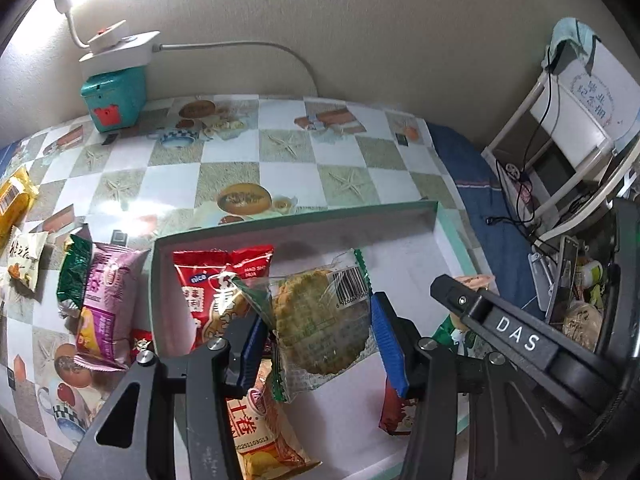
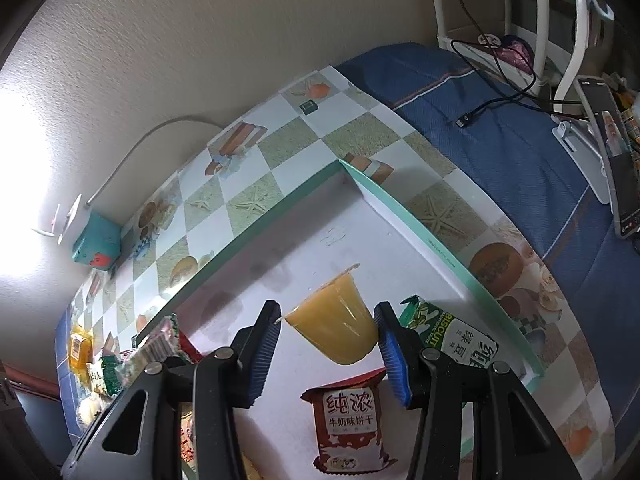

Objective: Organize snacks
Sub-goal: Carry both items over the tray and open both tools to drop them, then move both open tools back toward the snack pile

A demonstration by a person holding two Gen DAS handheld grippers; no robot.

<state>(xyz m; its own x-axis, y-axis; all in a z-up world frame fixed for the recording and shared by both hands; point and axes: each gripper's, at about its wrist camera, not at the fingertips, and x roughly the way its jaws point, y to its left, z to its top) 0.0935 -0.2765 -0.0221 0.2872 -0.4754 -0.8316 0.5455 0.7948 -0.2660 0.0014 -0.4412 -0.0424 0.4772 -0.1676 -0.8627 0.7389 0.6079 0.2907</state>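
Note:
A shallow white box with a green rim (image 1: pixel 360 216) lies on the checkered tablecloth; it also shows in the right wrist view (image 2: pixel 400 200). My left gripper (image 1: pixel 320 340) is open above the box, with a clear-wrapped round biscuit (image 1: pixel 320 320) between its blue pads, tilted and apart from the right pad. Red snack packs (image 1: pixel 216 280) lie under it. My right gripper (image 2: pixel 328 344) is open above the box, with an orange jelly cup (image 2: pixel 336 324) tilted between the pads. A brown-red biscuit pack (image 2: pixel 348 424) and a green-white biscuit pack (image 2: pixel 452 336) lie in the box.
Loose snacks lie left of the box: a pink pack (image 1: pixel 108 304), a green pack (image 1: pixel 74 276), a white pack (image 1: pixel 24 260), a yellow pack (image 1: pixel 12 204). A teal box (image 1: pixel 114 96) with a power strip stands by the wall. A blue cloth (image 2: pixel 520 152), cables and a white rack are at the right.

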